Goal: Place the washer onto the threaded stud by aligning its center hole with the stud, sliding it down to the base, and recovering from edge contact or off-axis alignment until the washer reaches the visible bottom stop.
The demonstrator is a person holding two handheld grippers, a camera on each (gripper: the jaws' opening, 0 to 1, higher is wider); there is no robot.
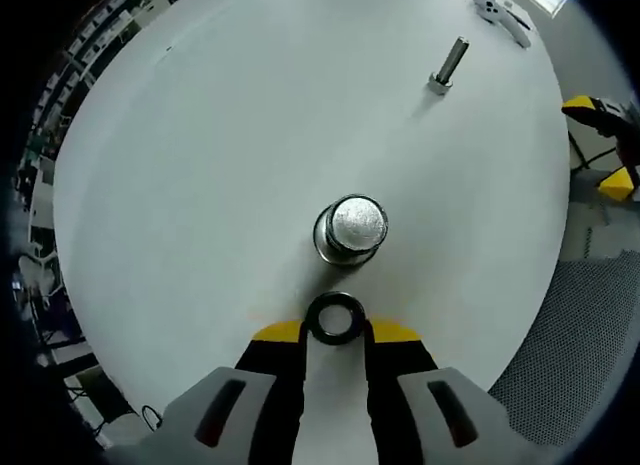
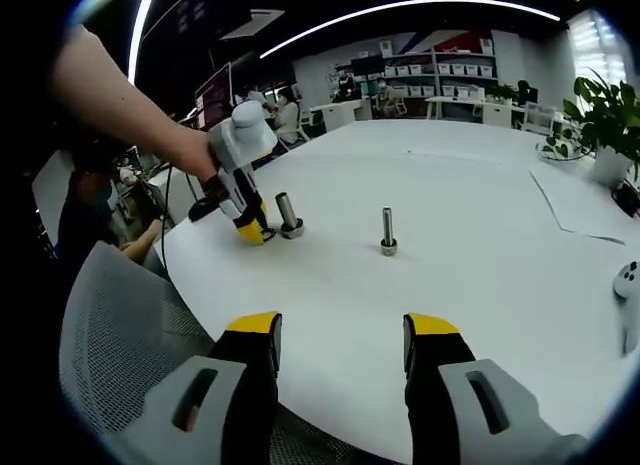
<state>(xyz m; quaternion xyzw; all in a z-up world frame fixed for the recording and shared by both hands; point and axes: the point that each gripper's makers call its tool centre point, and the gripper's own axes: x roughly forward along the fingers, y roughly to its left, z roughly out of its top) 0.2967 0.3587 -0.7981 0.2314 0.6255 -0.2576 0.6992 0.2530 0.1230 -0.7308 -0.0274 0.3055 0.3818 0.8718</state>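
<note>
I observe the left gripper point(image 1: 336, 330) with its jaws drawn close around a dark ring, the washer point(image 1: 335, 318), pinched between the yellow tips. Directly ahead of those tips, just beyond the washer and apart from it, stands the threaded stud point(image 1: 351, 229), seen nearly end-on above its base. A second bolt point(image 1: 449, 64) stands well ahead and to the right on the white table point(image 1: 200, 165). My right gripper point(image 2: 342, 335) hangs with jaws spread wide and nothing between them. From it, the left gripper point(image 2: 256, 232) sits far ahead to the left, beside the stud point(image 2: 288, 215).
</note>
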